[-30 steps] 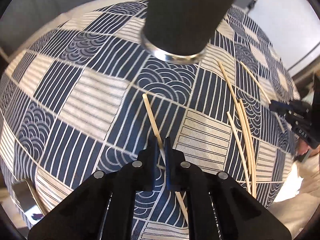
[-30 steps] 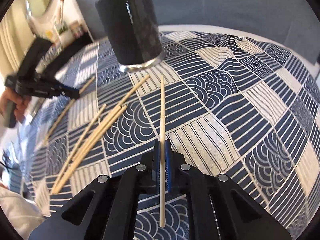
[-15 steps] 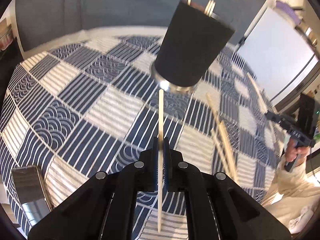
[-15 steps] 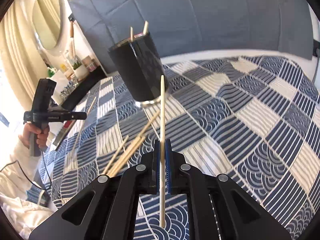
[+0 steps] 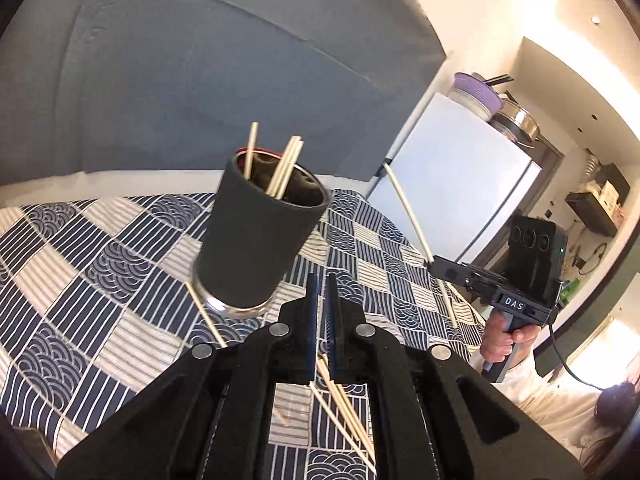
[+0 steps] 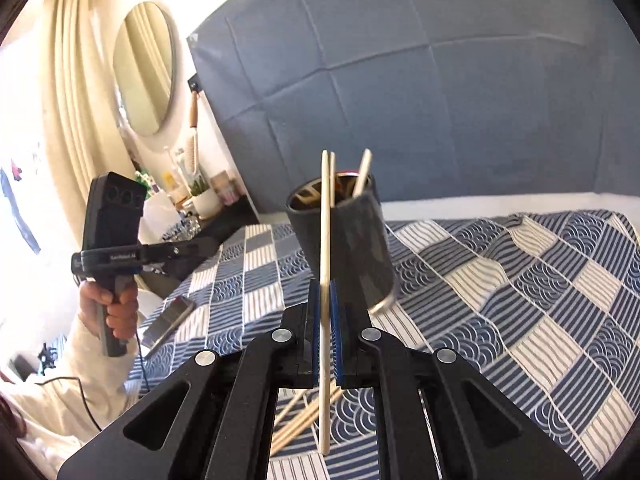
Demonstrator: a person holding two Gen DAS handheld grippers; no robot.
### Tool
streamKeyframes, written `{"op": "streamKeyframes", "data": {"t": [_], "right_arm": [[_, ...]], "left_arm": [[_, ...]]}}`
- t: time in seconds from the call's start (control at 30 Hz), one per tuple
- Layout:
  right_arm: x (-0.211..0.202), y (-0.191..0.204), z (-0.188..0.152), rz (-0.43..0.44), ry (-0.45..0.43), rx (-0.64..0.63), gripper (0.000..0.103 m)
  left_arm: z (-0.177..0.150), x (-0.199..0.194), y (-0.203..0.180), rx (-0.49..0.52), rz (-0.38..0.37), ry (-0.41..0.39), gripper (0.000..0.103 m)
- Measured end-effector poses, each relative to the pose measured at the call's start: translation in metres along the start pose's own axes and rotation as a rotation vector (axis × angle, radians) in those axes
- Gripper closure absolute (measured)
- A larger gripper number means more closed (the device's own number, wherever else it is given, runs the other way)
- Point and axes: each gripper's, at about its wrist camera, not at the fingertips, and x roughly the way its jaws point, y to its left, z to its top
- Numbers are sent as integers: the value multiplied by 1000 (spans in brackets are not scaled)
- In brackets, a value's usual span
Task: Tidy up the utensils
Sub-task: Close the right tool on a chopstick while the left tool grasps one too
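The right tongs (image 6: 325, 300) hold one chopstick (image 6: 325, 240) upright before the dark holder cup (image 6: 344, 240) on the bed (image 6: 520, 280), the left tongs (image 5: 321, 300) stand narrow and empty, so the tip should enter the rim before release.

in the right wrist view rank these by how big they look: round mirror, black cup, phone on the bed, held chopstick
1. Round mirror, largest in area.
2. Black cup, close behind; nearness to the camera makes this pair unsure.
3. Chopstick in the right hand-held gripper: longest, but very thin.
4. Phone, smallest.
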Motion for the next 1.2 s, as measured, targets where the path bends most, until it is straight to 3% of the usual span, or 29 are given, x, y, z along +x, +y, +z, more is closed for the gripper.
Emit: {"op": "streamKeyframes", "data": {"t": [0.07,0.13,0.2,0.27,0.37,0.47,0.67,0.83,0.97,1.07,1.2], "right_arm": [[4,4,2,2,-13,4,98],[7,5,0,1,-5,4,98],[12,3,-6,-12,19,3,98],[16,-2,-12,-20,38,21,98],[21,-9,-22,-9,57,60,98],[22,-11,-30,-2,64,59,98],[23,-21,-39,14,79,65,98],[25,-26,-43,61,92,71,98],[25,-26,-42,93,88,68,98],[26,-25,-40,99,85,59,98],[27,-26,-40,102,87,72,98]], "left_arm": [[-3,10,1,0,23,36,99],[-6,18,6,2,92,84,94],[-9,22,15,-22,146,122,67],[-12,31,25,-35,239,164,49],[-18,47,40,-59,308,237,43],[-26,63,48,-77,347,296,43],[-42,94,51,-38,497,437,43],[-49,112,52,-20,564,513,44],[-51,110,51,16,610,502,62],[-49,98,62,-24,622,489,93],[-48,79,82,-104,574,471,97]]}}
